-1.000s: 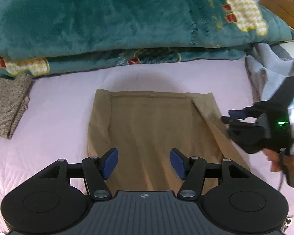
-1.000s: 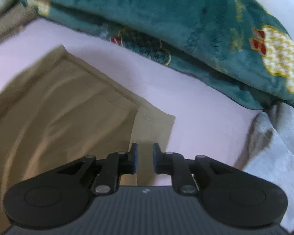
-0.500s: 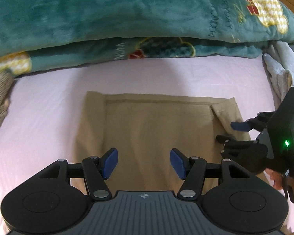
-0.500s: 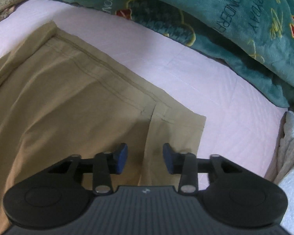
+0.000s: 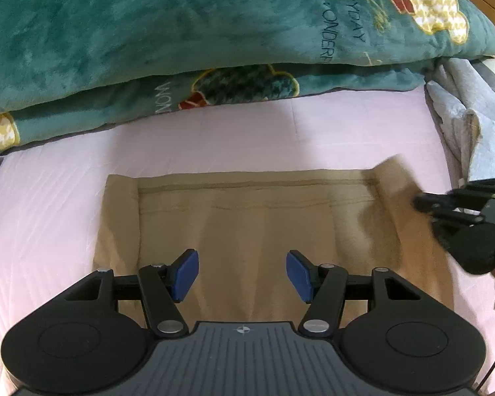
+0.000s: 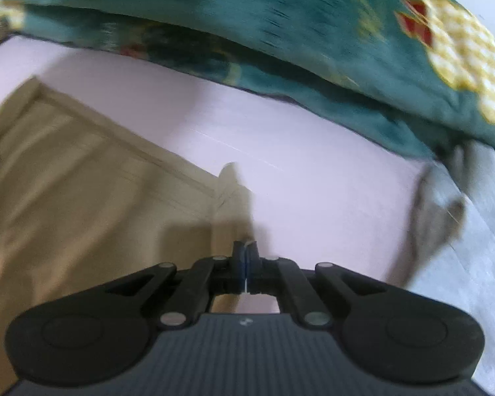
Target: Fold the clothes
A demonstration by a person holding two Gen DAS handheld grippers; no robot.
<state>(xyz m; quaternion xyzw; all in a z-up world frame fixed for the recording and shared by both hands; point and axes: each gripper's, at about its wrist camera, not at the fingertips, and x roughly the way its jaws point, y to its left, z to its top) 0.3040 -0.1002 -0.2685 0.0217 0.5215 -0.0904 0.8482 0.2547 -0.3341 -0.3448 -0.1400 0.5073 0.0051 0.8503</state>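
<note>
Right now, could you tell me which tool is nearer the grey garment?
Right. The right tool sits at the tan garment's edge beside the grey garment; the left tool hovers over the tan garment's middle.

Soft, even indoor light. The left wrist view is sharp, bowed at its edges; the right wrist view is smeared with motion blur, the green blanket point(image 6: 280, 26) streaked.

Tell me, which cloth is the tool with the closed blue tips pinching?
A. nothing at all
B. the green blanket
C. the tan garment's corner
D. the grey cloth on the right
C: the right gripper is shut on the lifted corner of the tan garment, which rises off the pink sheet.
</note>
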